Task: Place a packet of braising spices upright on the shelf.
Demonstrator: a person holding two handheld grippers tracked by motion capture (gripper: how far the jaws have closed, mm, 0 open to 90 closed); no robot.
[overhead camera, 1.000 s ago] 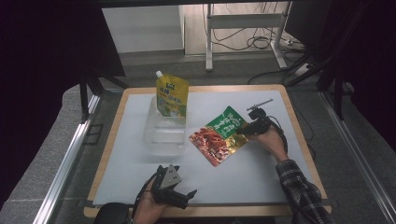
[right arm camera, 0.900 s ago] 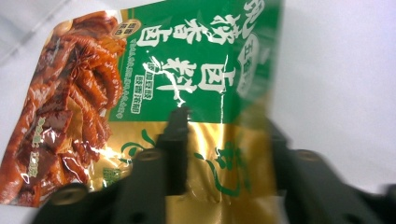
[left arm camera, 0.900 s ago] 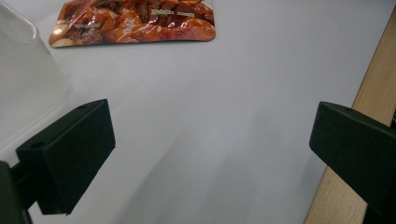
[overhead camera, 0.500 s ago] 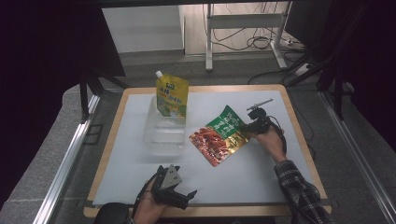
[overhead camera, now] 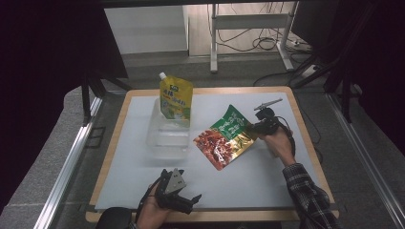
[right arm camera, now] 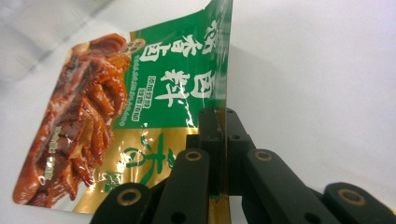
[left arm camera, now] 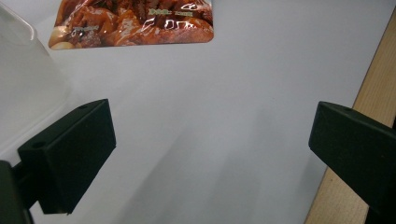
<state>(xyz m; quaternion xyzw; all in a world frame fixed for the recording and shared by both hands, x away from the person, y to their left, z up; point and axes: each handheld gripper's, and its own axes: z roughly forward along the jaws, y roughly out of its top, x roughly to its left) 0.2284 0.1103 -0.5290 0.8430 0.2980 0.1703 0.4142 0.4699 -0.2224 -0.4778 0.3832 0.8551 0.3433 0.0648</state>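
A green, red and gold snack pouch [overhead camera: 224, 138] lies right of the mat's middle, its right edge lifted. My right gripper [overhead camera: 253, 128] is shut on that edge; in the right gripper view the jaws [right arm camera: 218, 121] pinch the pouch [right arm camera: 140, 102] at its gold and green border. My left gripper [overhead camera: 184, 198] rests near the front edge, jaws wide open with nothing between them. In the left gripper view it [left arm camera: 210, 154] points across bare mat toward the pouch's red end [left arm camera: 135, 21].
A yellow spout pouch [overhead camera: 175, 98] stands upright at the back of a clear plastic container [overhead camera: 167, 138], left of the snack pouch. The container's corner [left arm camera: 23, 84] lies close to my left jaw. A white mat [overhead camera: 267, 176] covers the wooden table [overhead camera: 305, 129].
The right hand and the snack pouch have barely shifted. The left gripper has kept still.
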